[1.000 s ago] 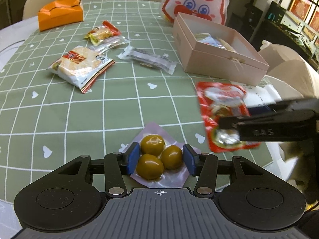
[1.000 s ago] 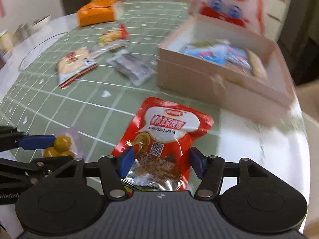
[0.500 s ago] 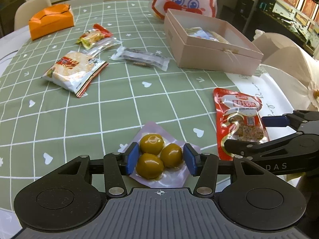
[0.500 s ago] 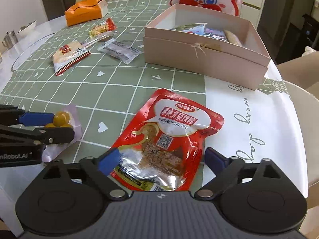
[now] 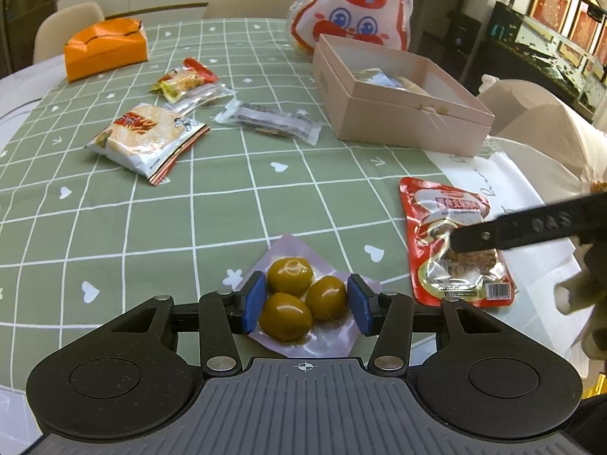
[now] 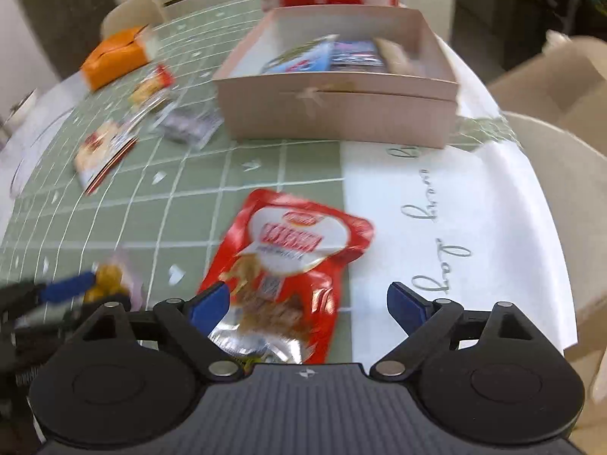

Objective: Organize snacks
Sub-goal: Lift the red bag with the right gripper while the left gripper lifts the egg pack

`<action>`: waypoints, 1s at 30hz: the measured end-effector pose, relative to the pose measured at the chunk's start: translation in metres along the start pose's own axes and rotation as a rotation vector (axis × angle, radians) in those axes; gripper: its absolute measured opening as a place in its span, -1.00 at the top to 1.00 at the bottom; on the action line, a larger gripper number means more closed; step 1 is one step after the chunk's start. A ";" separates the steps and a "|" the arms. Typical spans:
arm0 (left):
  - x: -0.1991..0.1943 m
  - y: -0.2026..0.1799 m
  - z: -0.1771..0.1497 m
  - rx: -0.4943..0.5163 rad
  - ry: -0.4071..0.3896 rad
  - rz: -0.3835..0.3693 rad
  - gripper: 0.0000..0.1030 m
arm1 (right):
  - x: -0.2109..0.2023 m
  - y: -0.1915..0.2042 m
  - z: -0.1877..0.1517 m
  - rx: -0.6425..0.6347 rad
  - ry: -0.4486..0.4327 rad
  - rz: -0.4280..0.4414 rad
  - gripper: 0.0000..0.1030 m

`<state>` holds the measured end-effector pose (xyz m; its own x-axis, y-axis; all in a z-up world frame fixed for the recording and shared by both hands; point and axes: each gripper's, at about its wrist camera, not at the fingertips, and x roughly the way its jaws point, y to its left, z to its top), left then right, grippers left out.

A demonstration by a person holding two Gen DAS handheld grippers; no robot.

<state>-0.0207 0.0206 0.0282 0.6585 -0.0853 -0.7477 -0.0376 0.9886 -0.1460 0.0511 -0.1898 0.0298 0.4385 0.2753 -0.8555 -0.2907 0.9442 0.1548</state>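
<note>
My left gripper point(image 5: 305, 305) pinches the plum pack point(image 5: 303, 301); right gripper point(image 6: 307, 305) gapes wide. Next: carry to the box point(image 5: 398, 113) at one o'clock.

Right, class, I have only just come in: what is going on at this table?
Someone with two handheld grippers is sorting snacks on a green checked tablecloth. The left gripper has its pads either side of a clear pack of three yellow-brown balls. The right gripper is open over a red pouch lying flat. The pink box already holds some packets, while others lie loose.
</note>
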 end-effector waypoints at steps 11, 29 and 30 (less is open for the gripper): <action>-0.001 -0.006 -0.001 0.019 0.021 0.013 -0.03 | 0.027 0.048 0.001 -0.159 -0.033 -0.067 -0.81; 0.012 -0.024 0.007 -0.017 -0.017 0.014 -0.02 | 0.015 0.034 0.022 -0.380 0.125 -0.020 -0.03; 0.013 -0.023 0.008 -0.019 -0.020 0.010 -0.03 | 0.017 0.034 0.023 -0.382 0.127 -0.020 -0.04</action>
<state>-0.0055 -0.0026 0.0267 0.6730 -0.0729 -0.7361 -0.0582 0.9868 -0.1510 0.0678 -0.1491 0.0321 0.3452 0.2104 -0.9146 -0.5892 0.8072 -0.0367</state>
